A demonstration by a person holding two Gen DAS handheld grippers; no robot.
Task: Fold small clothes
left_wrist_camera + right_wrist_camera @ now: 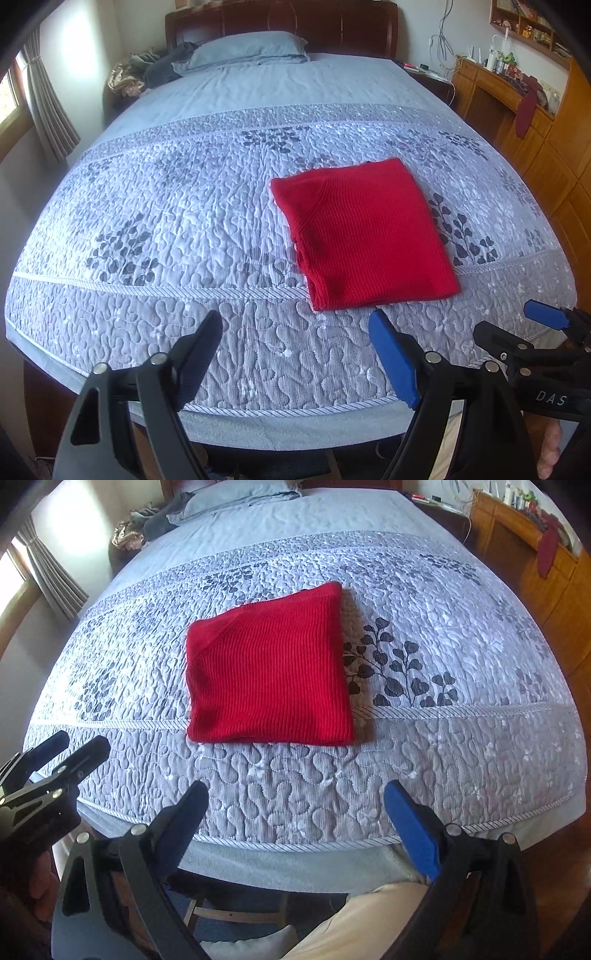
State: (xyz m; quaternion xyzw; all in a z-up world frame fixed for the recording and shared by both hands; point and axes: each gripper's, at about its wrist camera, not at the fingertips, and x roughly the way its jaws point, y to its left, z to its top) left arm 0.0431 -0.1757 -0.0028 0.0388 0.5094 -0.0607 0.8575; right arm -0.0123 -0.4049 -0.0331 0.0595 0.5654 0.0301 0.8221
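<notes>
A red knit garment [362, 232] lies folded into a flat rectangle on the grey quilted bedspread [184, 221]; it also shows in the right wrist view [269, 672]. My left gripper [295, 332] is open and empty, hovering near the bed's front edge, short of the garment. My right gripper [295, 801] is open and empty, also near the front edge, below the garment. The right gripper shows at the right of the left wrist view [517, 325]; the left gripper shows at the left of the right wrist view [70, 746].
A blue pillow [251, 48] and a pile of dark clothes [162, 66] lie at the head of the bed. A wooden desk with clutter [498, 85] stands on the right. A window with curtains [40, 96] is on the left.
</notes>
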